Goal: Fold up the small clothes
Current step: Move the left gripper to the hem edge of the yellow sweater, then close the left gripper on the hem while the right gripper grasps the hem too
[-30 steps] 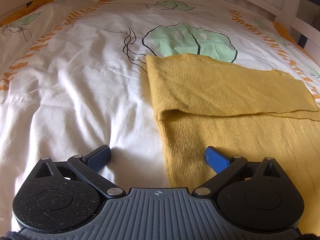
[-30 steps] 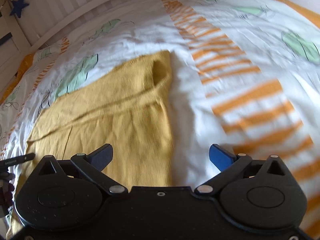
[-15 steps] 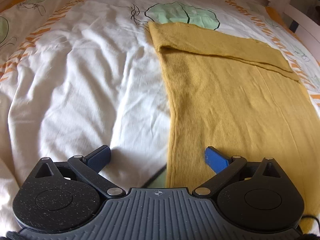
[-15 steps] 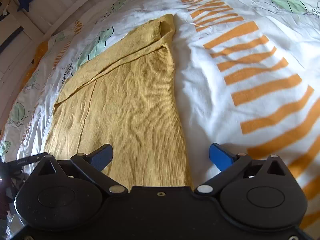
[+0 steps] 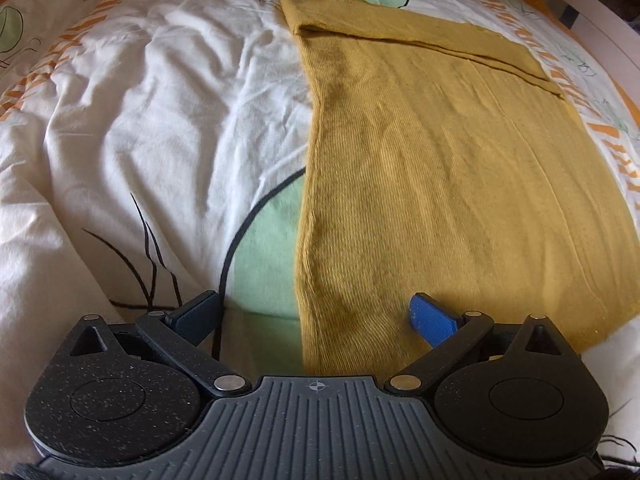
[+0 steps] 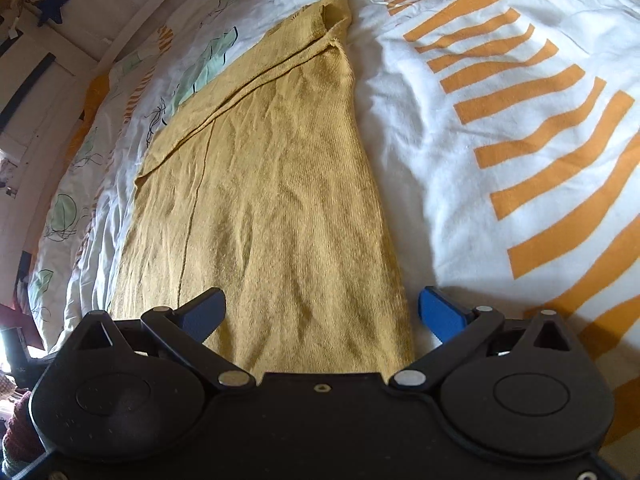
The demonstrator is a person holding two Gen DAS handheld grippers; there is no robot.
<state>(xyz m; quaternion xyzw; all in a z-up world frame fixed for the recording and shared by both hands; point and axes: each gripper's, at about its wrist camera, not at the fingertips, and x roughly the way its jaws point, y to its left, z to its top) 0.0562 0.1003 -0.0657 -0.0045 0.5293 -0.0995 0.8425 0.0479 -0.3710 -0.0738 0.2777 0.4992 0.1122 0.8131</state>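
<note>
Mustard cloth [image 5: 460, 184] lies flat on the bed's duvet [image 5: 152, 120], its far end already folded over. My left tongs [image 5: 312, 314] and right tongs [image 6: 320, 312] have drawn back to its near corners, both spread wide and empty, each straddling a side edge. A second ago they sat nearer the fold; next comes gripping the hem.

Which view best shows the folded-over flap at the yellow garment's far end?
Left wrist view: the flap lies across the yellow garment, its edge plainly visible. In the right wrist view, the flap is foreshortened and bunched.
</note>
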